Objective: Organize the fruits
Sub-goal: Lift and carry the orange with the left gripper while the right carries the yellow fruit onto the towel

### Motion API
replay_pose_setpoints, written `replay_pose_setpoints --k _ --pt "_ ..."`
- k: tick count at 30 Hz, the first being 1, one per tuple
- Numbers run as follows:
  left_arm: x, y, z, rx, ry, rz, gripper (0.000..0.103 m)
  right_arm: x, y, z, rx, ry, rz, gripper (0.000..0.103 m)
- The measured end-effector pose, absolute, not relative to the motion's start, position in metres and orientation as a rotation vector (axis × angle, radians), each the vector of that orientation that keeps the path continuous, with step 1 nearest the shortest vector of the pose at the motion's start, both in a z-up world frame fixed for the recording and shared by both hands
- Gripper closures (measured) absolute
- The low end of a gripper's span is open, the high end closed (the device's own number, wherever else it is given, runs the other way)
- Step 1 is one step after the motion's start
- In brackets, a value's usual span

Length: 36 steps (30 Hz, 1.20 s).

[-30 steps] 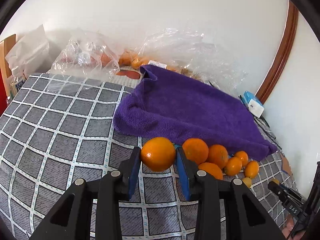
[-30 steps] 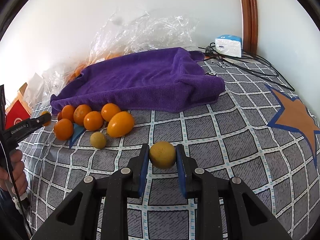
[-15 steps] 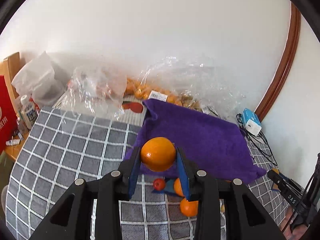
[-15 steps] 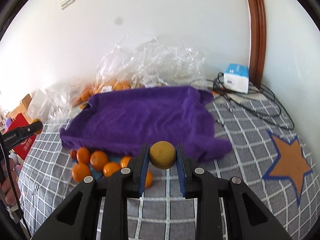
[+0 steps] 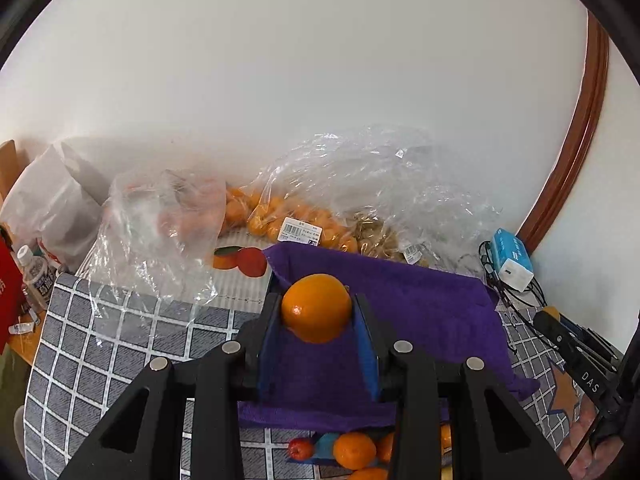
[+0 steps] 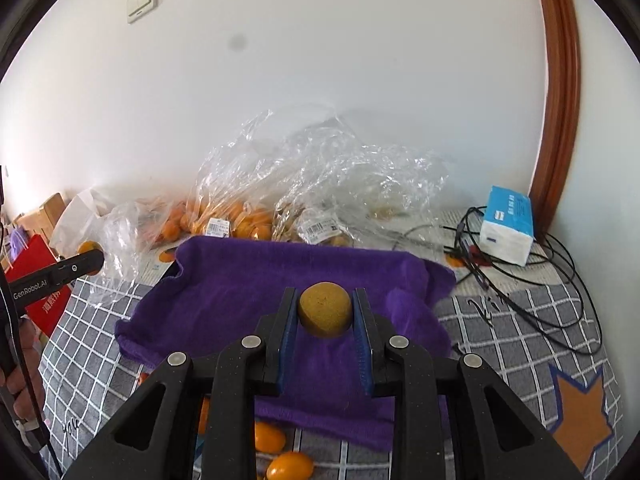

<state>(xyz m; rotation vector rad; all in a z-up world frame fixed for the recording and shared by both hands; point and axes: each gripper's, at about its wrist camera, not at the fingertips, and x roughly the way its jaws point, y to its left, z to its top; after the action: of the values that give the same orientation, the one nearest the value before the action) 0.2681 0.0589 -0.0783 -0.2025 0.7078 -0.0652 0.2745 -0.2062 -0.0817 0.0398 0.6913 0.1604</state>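
Since the earlier frames we have lifted both fruits clear of the checked tablecloth point(image 5: 100, 344), and each now hangs above the purple towel point(image 5: 432, 308) rather than beside the loose pile. In the left wrist view, the orange point(image 5: 316, 307) sits clamped between the blue pads of the left gripper point(image 5: 317, 312), its jaws closed to the width of the fruit. In the right wrist view, the right gripper point(image 6: 325, 314) likewise pinches a smaller yellow-brown fruit point(image 6: 325, 310) between its pads, over the middle of the towel. Below the near edge of the towel we see the remaining loose oranges point(image 5: 354, 450) on the cloth, with a small red fruit point(image 5: 301, 449) just beside them; the right view shows two more orange fruits point(image 6: 290, 465) at the same edge. Behind the towel, against the white wall point(image 5: 280, 80), lie crumpled clear plastic bags point(image 5: 372, 184), some holding bagged oranges point(image 5: 280, 220) with price labels. To the right of the towel stand a blue-and-white tissue pack point(image 6: 507, 224) and a tangle of black cables point(image 6: 532, 280). A brown star point(image 6: 576, 412) is printed on the cloth at right, and a wall switch point(image 6: 141, 0) appears high on the left.
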Motion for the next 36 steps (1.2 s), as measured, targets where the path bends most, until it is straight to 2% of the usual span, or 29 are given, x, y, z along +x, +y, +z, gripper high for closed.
replay_pose_setpoints --k 13,36 --pt "0.319 0.040 -0.116 -0.188 0.752 -0.114 0.070 0.339 -0.209 -0.135 0.071 0.776 0.149 0.076" --pt "0.342 0.017 -0.180 -0.096 0.925 -0.110 0.070 0.356 -0.219 -0.197 0.022 0.883 0.089 0.076"
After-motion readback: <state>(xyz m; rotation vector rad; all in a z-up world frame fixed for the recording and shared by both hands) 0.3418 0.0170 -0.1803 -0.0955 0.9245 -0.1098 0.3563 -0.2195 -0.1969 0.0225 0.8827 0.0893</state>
